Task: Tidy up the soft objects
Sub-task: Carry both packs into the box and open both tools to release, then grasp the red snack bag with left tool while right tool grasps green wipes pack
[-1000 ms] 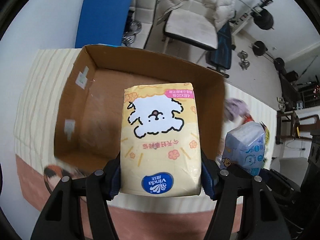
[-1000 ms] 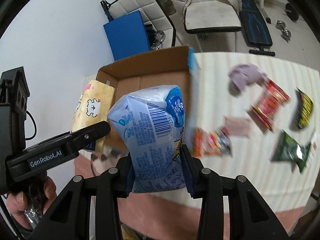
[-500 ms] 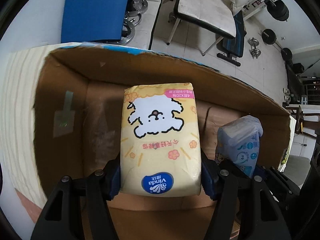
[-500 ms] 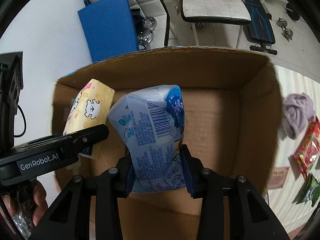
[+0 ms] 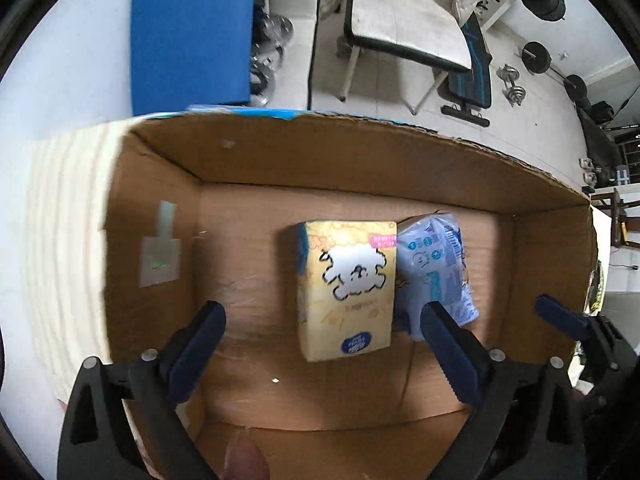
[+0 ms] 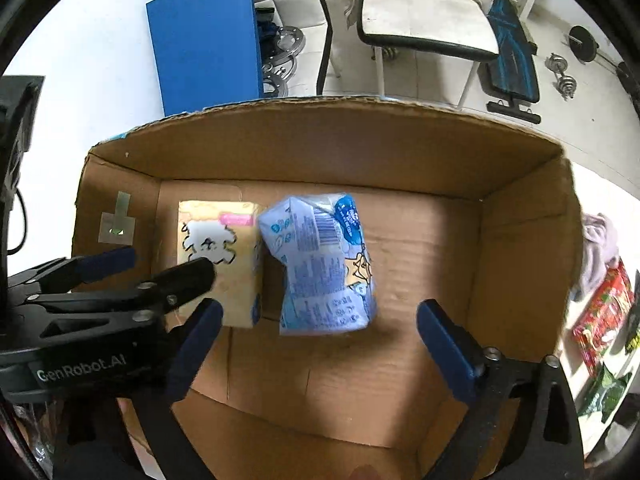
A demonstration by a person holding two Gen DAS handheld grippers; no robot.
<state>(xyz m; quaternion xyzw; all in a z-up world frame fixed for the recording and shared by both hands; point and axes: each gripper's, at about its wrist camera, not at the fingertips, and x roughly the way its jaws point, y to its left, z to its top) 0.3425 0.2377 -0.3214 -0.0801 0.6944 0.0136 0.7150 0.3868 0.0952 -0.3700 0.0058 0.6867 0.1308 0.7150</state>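
Note:
A yellow tissue pack with a white dog (image 5: 347,290) lies on the floor of the open cardboard box (image 5: 352,160), with a pale blue tissue pack (image 5: 436,268) touching its right side. My left gripper (image 5: 320,340) is open and empty above the yellow pack. My right gripper (image 6: 320,336) is open and empty above the blue pack (image 6: 324,268). The yellow pack (image 6: 220,264) shows at the left in the right wrist view, partly behind the left gripper's fingers (image 6: 180,280). The box (image 6: 520,216) fills that view.
A grey cloth (image 6: 598,248) and red and green snack bags (image 6: 604,316) lie on the striped table right of the box. Beyond the box stand a blue panel (image 5: 192,32), a white chair (image 5: 404,28) and dumbbells (image 5: 512,84) on the floor.
Both grippers have opened and let go of their packs. The yellow and blue packs have dropped to the box floor, side by side. Both grippers have drawn back.

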